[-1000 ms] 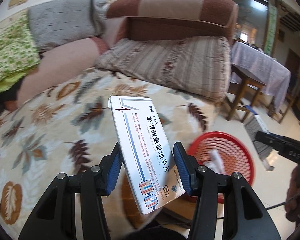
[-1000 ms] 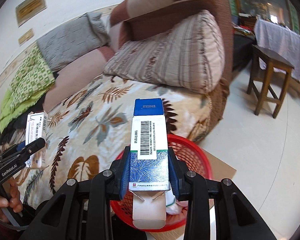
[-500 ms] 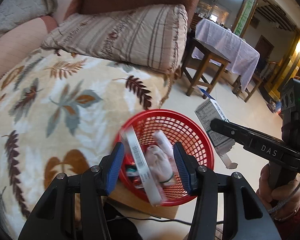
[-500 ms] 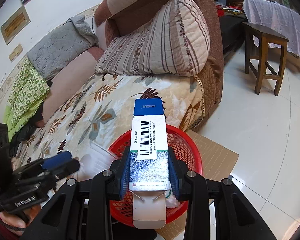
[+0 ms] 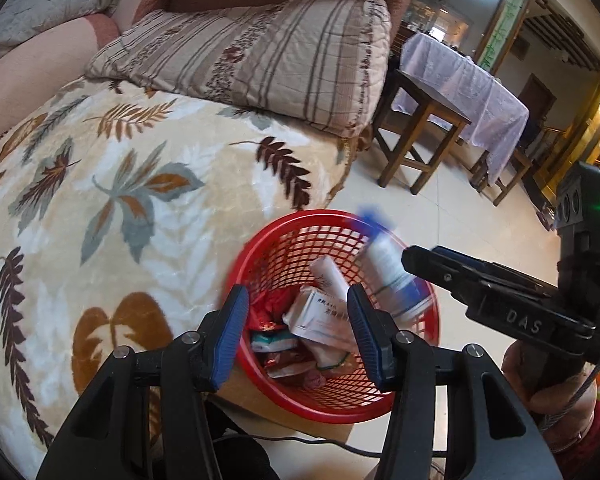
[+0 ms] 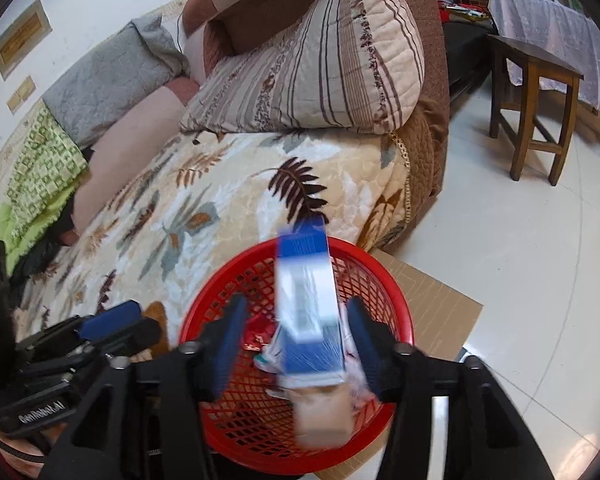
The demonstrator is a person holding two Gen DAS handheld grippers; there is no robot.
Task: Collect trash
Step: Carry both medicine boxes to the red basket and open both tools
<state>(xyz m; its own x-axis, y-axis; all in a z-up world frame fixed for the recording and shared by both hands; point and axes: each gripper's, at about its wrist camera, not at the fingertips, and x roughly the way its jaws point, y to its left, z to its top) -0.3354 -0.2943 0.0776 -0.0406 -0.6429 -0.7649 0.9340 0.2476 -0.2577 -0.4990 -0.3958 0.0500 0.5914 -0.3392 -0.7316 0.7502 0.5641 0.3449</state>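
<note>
A red mesh basket (image 5: 300, 214) stands on the floor against the sofa. My left gripper (image 5: 298, 336) hangs open just above it, nothing between its blue pads. A white medicine box (image 5: 320, 314) lies in the basket among wrappers. My right gripper (image 6: 296, 344) is also open over the basket (image 6: 224, 270). A blue and white carton (image 6: 308, 312) is blurred and loose between its spread fingers, touching neither pad. In the left wrist view that carton (image 5: 388, 276) drops at the basket's right rim, just off the right gripper (image 5: 414, 256). The left gripper (image 6: 132, 324) shows at lower left.
The sofa carries a leaf-print blanket (image 5: 120, 200) and a striped pillow (image 5: 260, 52). A flat cardboard sheet (image 6: 440, 308) lies under the basket on the white tile floor. A wooden stool (image 6: 536, 80) and a table with a lilac cloth (image 5: 472, 80) stand to the right.
My left gripper swung from above the sofa to the basket and let the white box fall in. My right gripper has now opened and the blue carton is falling.
</note>
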